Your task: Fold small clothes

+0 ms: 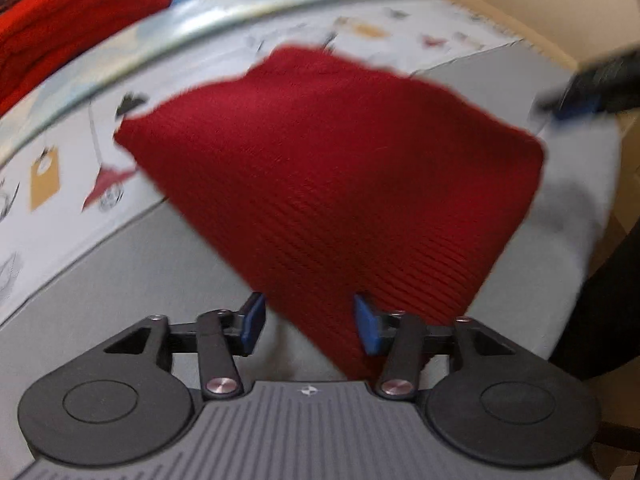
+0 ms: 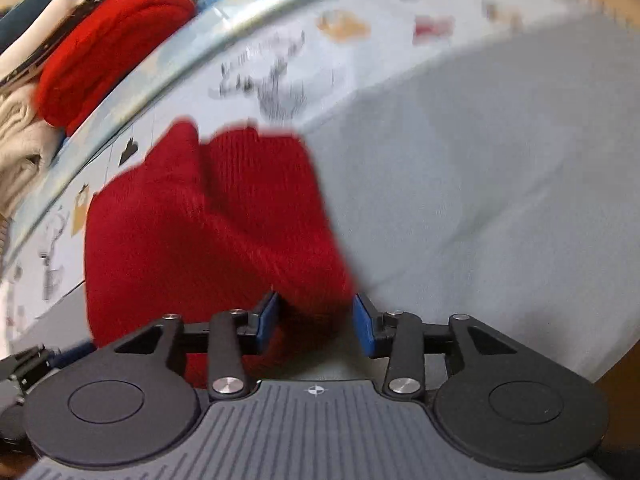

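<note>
A dark red knitted garment (image 1: 332, 184) lies folded on the grey surface (image 1: 132, 272). In the left wrist view its near corner reaches between the blue pads (image 1: 253, 322) of my left gripper (image 1: 310, 324), whose jaws stand wide apart. The right gripper shows blurred at the far right edge (image 1: 596, 88). In the right wrist view the same garment (image 2: 208, 220) lies to the left, and a corner of it sits between the parted pads (image 2: 268, 320) of my right gripper (image 2: 316, 322). Neither gripper clamps the fabric.
A folded bright red garment (image 1: 68, 20) sits at the back left; it tops a pile of clothes (image 2: 112, 44) with beige knitwear (image 2: 16, 148). A printed white cloth (image 1: 48, 168) covers the table's far side. The table edge (image 1: 624, 184) runs at right.
</note>
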### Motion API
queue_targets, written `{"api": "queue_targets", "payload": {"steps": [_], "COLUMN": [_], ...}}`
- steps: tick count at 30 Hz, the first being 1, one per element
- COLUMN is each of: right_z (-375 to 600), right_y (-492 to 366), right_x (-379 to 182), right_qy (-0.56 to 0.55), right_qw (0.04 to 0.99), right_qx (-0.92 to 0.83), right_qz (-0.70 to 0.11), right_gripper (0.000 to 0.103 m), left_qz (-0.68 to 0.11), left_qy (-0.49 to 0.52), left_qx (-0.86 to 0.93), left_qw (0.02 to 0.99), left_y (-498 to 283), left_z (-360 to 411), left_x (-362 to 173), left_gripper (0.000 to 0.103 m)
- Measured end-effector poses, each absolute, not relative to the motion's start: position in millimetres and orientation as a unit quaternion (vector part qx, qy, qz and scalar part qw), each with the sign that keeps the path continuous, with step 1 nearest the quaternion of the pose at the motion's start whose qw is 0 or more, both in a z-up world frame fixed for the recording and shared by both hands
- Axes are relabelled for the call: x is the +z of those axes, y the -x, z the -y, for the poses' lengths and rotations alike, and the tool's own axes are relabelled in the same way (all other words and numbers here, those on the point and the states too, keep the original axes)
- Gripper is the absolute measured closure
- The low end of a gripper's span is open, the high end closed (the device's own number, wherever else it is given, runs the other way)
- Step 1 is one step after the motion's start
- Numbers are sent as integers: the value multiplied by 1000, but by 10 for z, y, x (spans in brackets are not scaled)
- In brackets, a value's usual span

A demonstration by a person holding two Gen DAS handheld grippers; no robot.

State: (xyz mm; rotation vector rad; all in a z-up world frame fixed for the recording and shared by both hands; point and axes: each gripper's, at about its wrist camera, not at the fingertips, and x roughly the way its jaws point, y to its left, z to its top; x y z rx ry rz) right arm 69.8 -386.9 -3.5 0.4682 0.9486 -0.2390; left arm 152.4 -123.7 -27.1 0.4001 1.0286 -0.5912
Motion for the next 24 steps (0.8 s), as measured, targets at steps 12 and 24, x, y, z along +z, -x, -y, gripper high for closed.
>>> {"api": "queue_targets", "payload": {"steps": [12,24], "right_z": [3448,3458], "right_y": [-1185,-1352], "right_x": [-275,-679], "right_qy": [-53,-65], "right_qw": [889,839], "right_qx": [104,108], "right_qz": [-443,-530], "right_gripper": [37,62], "left_qz": [-413,-473], "left_qy": [-37,-94], "left_qx": [-253,-231], "left_qw": [874,845], "left_y": [-1801,-1994], "left_z": [872,1059], "left_x": [124,-219], "left_gripper": [44,53]}}
